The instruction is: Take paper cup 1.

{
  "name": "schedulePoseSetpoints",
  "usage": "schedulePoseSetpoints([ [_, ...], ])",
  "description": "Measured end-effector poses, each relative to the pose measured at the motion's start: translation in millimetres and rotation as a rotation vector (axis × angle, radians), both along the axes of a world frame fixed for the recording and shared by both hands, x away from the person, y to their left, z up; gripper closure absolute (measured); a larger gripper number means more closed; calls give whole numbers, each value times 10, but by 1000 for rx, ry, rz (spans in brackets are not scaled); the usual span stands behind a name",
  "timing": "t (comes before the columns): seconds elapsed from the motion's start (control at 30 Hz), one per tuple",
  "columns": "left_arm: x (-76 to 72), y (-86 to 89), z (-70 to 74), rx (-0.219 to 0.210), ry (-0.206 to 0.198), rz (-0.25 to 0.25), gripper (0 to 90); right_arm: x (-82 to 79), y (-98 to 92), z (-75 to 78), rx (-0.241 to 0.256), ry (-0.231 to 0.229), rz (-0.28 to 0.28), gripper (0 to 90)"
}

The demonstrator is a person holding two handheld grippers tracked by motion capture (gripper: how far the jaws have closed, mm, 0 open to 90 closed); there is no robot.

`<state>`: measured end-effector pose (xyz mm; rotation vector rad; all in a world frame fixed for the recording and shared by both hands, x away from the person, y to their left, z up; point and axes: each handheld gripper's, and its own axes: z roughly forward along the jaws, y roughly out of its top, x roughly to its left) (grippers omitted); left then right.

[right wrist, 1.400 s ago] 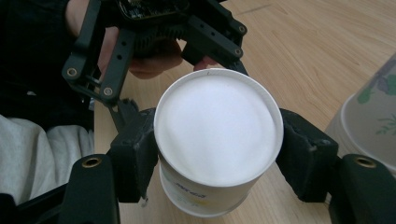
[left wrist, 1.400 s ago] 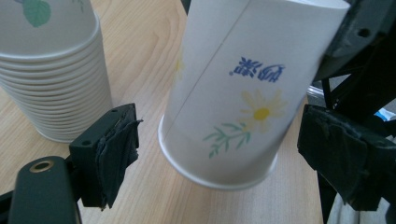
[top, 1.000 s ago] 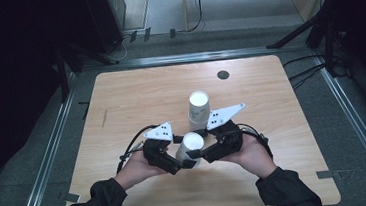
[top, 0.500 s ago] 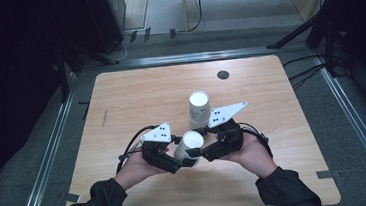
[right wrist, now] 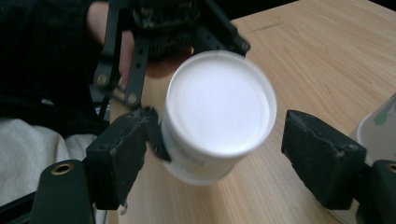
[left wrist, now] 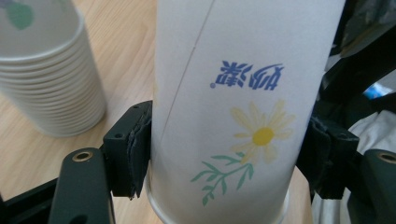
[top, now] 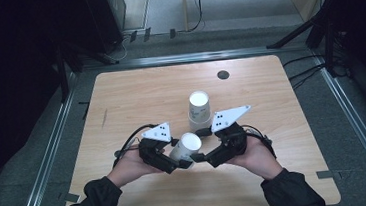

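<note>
The left hand-held gripper (left wrist: 224,163) clamps an upside-down white paper cup (left wrist: 243,107) printed with a yellow daisy, while the right hand-held gripper (right wrist: 224,163) gapes around its base, near the worktop's (top: 135,97) front edge.

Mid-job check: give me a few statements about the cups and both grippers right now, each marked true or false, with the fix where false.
1. The left gripper is clamped on a paper cup. True.
2. That cup carries a printed daisy. True.
3. The right gripper is squeezing the held cup from both sides. False: one pad touches it and the other jaw stands apart, so it is open.
4. The stack of cups lies tipped on its side. False: it stands mouth-down on the wooden table.
5. The held cup is nested on the stack. False: it is held apart, nearer the person, tilted with its closed base up and toward the right gripper.
</note>
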<state>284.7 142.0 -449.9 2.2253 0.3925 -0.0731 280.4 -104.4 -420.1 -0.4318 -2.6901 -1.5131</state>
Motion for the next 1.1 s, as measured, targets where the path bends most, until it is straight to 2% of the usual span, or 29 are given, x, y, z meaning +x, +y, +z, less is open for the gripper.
schedulePoseSetpoints([
  [0.07, 39, 20, 42, 33, 5, -5, 277, -37, -31, -28, -19, -13, -5, 224],
  [0.1, 66, 28, 64, 64, 6, -18, 277, -46, -45, -41, -23, -18, -4, 226],
  [0.17, 117, 33, 104, 116, -8, -34, 277, -64, -70, -79, -37, -17, -9, 228],
  [0.23, 169, 28, 146, 148, -10, -46, 278, -56, -78, -119, -51, -20, -6, 231],
  [0.37, 238, -13, 204, 209, -28, -77, 277, -17, -64, -168, -52, -26, -11, 235],
  [0.4, 251, -29, 207, 223, -22, -89, 277, -8, -59, -176, -50, -29, -12, 237],
  [0.5, 254, -85, 190, 275, -46, -115, 278, 13, -47, -200, -44, -34, -5, 241],
  [0.63, 206, -143, 133, 298, -57, -147, 279, 32, -15, -265, -49, -37, 13, 251],
  [0.8, 154, -196, 29, 360, -65, -187, 278, 33, 71, -327, -74, -37, 54, 257],
  [1.1, 111, -281, -133, 401, -43, -216, 279, 57, 177, -413, -101, -25, 93, 267],
])
